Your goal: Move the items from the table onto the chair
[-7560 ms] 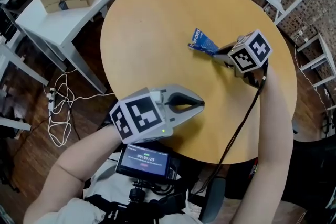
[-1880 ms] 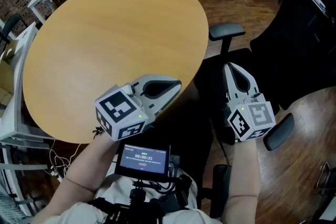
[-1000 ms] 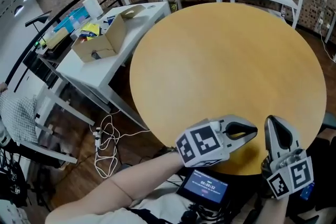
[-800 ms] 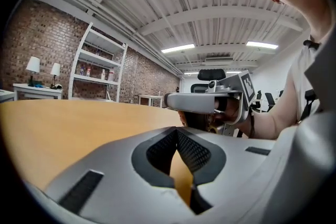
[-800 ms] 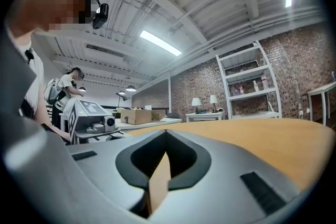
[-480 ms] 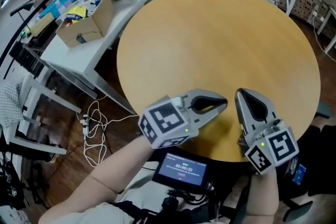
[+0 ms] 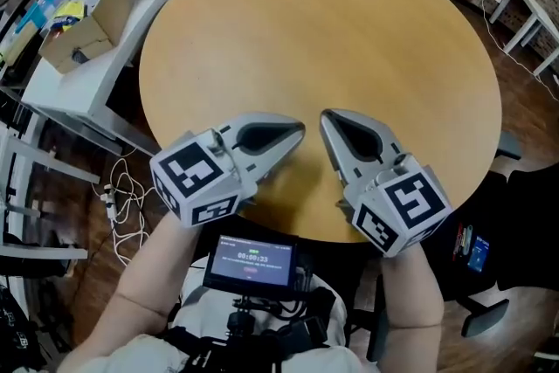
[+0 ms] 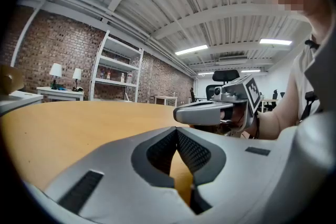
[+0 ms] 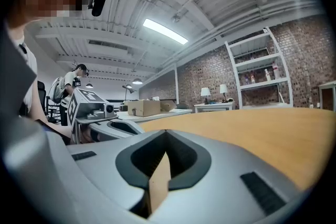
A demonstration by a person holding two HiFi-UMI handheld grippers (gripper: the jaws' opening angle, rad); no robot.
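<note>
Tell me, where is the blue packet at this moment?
In the head view, the blue packet lies on the black chair at lower right, beside the right gripper and off the round table.

place: likely loft office or lab | brick wall [image 8: 47, 55] | white shelving [image 8: 118, 73] | strip lights [image 9: 165, 31] | desk lamps [image 8: 56, 70]

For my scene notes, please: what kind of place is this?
Probably an office or lab workspace: brick walls, white shelving, and a white desk carrying a cardboard box beside the round table.
</note>
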